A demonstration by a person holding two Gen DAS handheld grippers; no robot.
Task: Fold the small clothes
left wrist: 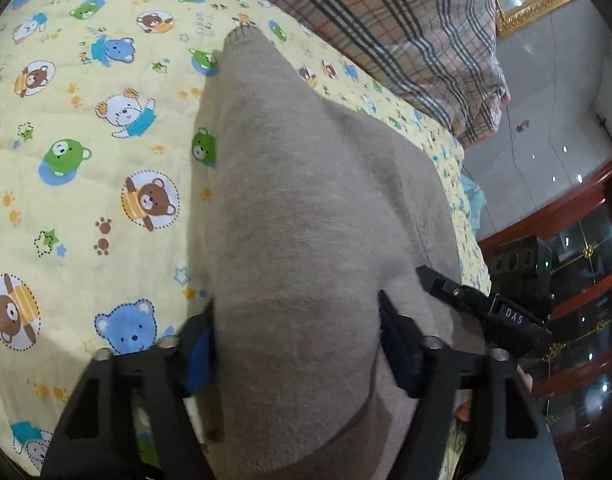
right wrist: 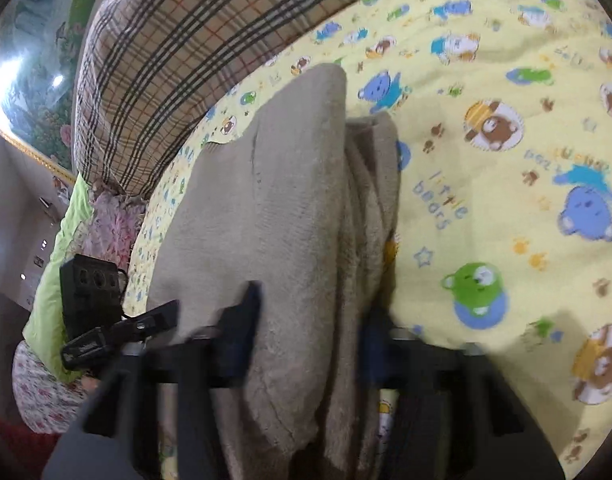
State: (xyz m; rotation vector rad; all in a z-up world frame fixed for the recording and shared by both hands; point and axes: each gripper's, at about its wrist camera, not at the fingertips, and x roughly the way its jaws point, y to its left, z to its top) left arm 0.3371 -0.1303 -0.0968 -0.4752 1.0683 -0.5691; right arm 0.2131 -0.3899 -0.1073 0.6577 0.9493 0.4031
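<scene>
- On my left wrist view, the left gripper (left wrist: 296, 344) straddles a beige fleece garment (left wrist: 306, 208); the cloth fills the whole gap, with both blue-padded fingers (left wrist: 198, 356) against its sides, so I read the jaws as clenched on it.
- From there the garment runs up toward 12 o'clock, tapering to a narrow end, and it lies on a yellow sheet printed with bears (left wrist: 86, 140).
- On my right wrist view, the right gripper (right wrist: 310, 340) holds the bunched garment (right wrist: 290, 200) the same way: cloth packed between the fingers (right wrist: 242, 328), jaws clamped on it.
- A plaid blanket (right wrist: 178, 72) is heaped at 11 o'clock beyond the garment.
- The other gripper's black tip (right wrist: 146, 322) shows at 9 o'clock, just beside the cloth.
</scene>
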